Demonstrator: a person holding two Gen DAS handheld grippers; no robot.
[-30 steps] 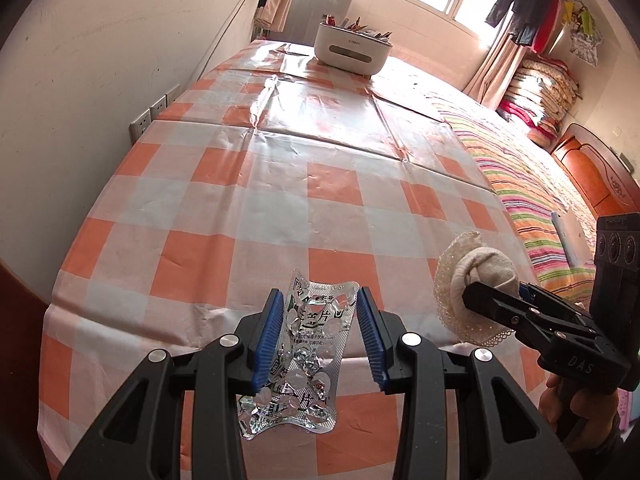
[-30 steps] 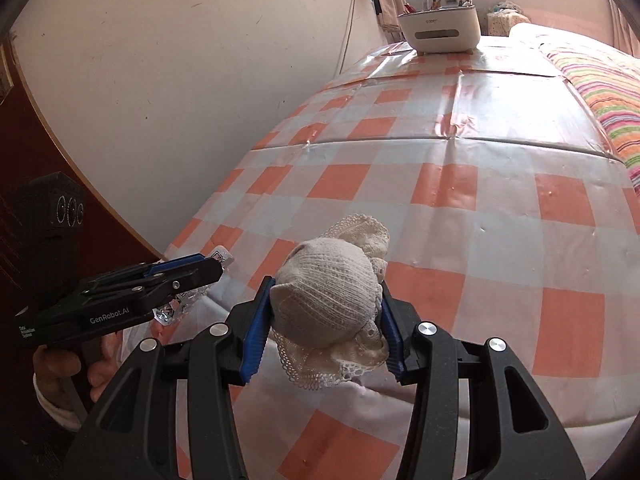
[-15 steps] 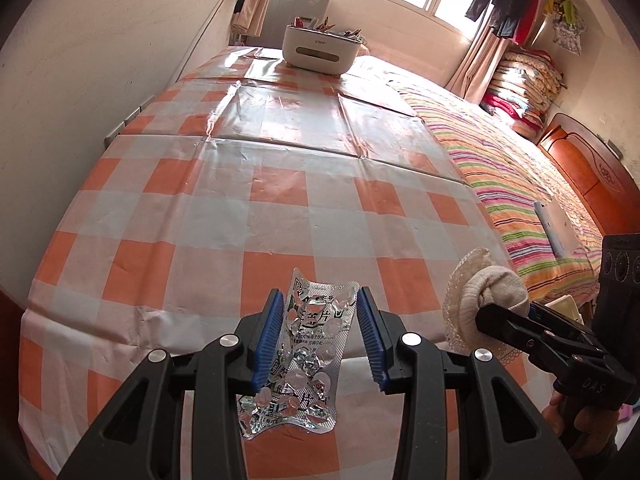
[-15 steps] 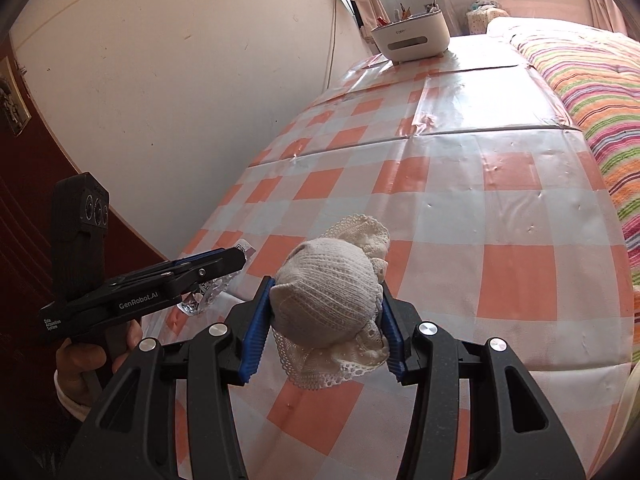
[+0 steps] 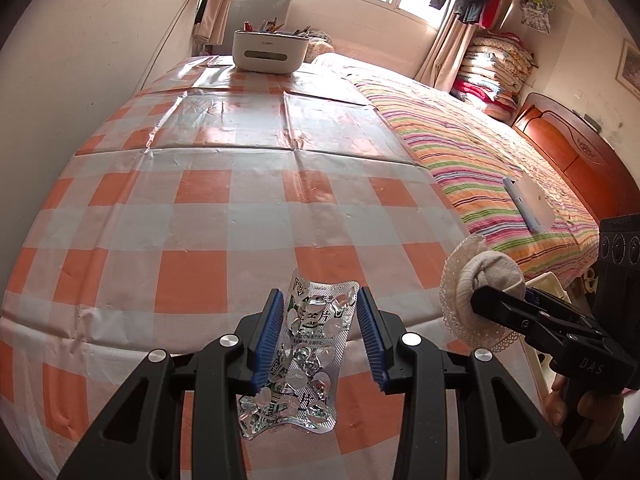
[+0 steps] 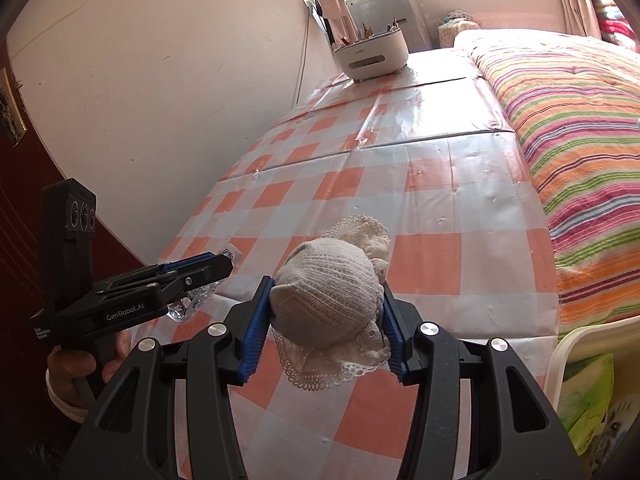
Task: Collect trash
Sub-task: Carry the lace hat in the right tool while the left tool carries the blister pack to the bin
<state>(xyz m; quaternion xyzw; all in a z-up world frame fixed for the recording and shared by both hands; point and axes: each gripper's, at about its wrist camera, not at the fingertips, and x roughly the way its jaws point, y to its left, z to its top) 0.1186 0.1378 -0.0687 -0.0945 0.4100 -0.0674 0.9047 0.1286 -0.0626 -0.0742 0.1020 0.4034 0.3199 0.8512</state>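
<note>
My left gripper is shut on a crumpled silver blister pack, held by its long edges above the near edge of the orange-checked table. To its right, my right gripper is shut on a balled white sock with a lace trim. In the right wrist view the sock fills the space between the blue pads of the right gripper. There the left gripper shows at the left, with the blister pack hanging under it.
A white organiser box with pens stands at the table's far end. A bed with a striped blanket runs along the table's right side, a white flat box on it. A white bin with a green bag sits low right.
Both grippers have drawn back along the table to its near edge, each still gripping its item. The white bin has come into the right wrist view.
</note>
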